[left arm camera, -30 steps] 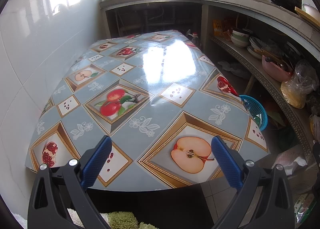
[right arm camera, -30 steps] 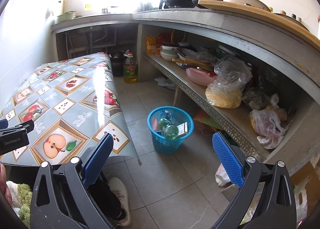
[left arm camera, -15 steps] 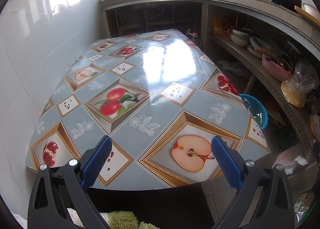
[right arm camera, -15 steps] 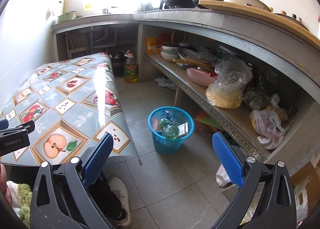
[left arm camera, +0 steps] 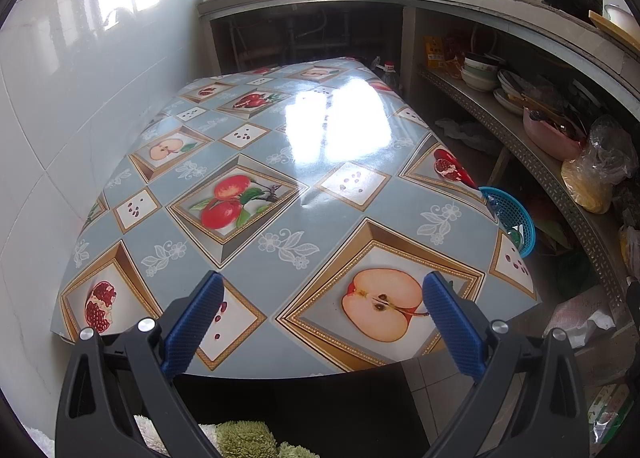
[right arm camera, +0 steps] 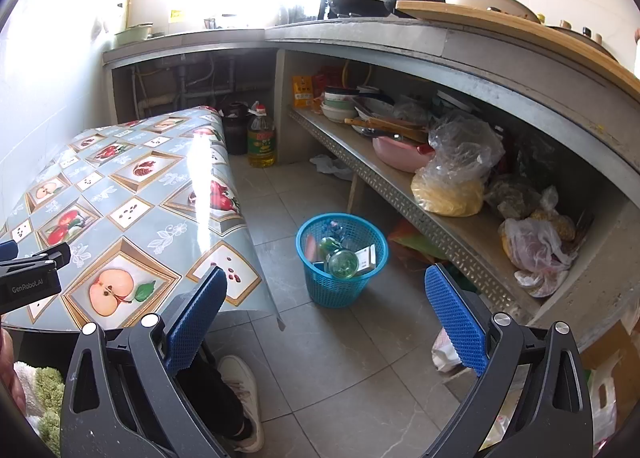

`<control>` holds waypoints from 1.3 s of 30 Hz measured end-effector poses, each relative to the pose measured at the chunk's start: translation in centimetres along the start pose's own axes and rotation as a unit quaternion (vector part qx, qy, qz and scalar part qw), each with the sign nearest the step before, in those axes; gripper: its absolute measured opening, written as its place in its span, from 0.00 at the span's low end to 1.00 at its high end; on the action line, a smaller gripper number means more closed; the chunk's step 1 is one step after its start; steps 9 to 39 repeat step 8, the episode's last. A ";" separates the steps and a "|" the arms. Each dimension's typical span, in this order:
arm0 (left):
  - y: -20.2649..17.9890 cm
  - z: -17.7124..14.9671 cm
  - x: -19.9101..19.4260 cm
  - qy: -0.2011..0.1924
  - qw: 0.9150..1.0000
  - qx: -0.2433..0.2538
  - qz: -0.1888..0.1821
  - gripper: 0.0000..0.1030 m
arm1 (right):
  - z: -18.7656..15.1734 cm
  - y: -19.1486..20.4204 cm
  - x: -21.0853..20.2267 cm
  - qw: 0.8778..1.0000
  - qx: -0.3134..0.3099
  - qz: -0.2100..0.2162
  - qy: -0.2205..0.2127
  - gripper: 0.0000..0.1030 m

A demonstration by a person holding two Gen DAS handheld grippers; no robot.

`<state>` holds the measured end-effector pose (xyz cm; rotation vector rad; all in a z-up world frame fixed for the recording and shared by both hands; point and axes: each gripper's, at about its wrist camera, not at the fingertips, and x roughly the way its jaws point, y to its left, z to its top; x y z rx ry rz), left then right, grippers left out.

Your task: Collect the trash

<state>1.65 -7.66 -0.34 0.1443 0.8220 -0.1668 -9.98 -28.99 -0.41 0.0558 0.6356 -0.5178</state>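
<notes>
A blue plastic waste basket (right arm camera: 341,258) stands on the tiled floor to the right of the table; it holds a green glass bottle (right arm camera: 340,258), a small carton and other scraps. Its rim also shows past the table's right edge in the left wrist view (left arm camera: 512,213). My left gripper (left arm camera: 320,318) is open and empty, held over the near edge of the table (left arm camera: 280,185), which has a fruit-patterned cloth with no loose items on it. My right gripper (right arm camera: 322,310) is open and empty, above the floor and nearer me than the basket.
A long metal shelf (right arm camera: 400,185) under the counter runs along the right, loaded with bowls, a pink basin and plastic bags (right arm camera: 460,161). An oil bottle (right arm camera: 261,137) stands on the floor at the back. A shoe (right arm camera: 244,390) and crumpled wrappers (right arm camera: 444,350) are on the floor near me.
</notes>
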 end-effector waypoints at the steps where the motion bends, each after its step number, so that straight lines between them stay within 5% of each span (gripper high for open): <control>1: 0.0 0.0 0.0 0.000 1.000 0.000 0.000 0.95 | 0.0 0.0 0.0 1.000 0.000 0.000 0.000 0.93; 39: -0.1 -0.1 0.0 0.003 1.000 -0.001 0.000 0.95 | 0.0 0.1 0.0 1.000 0.001 0.001 0.000 0.93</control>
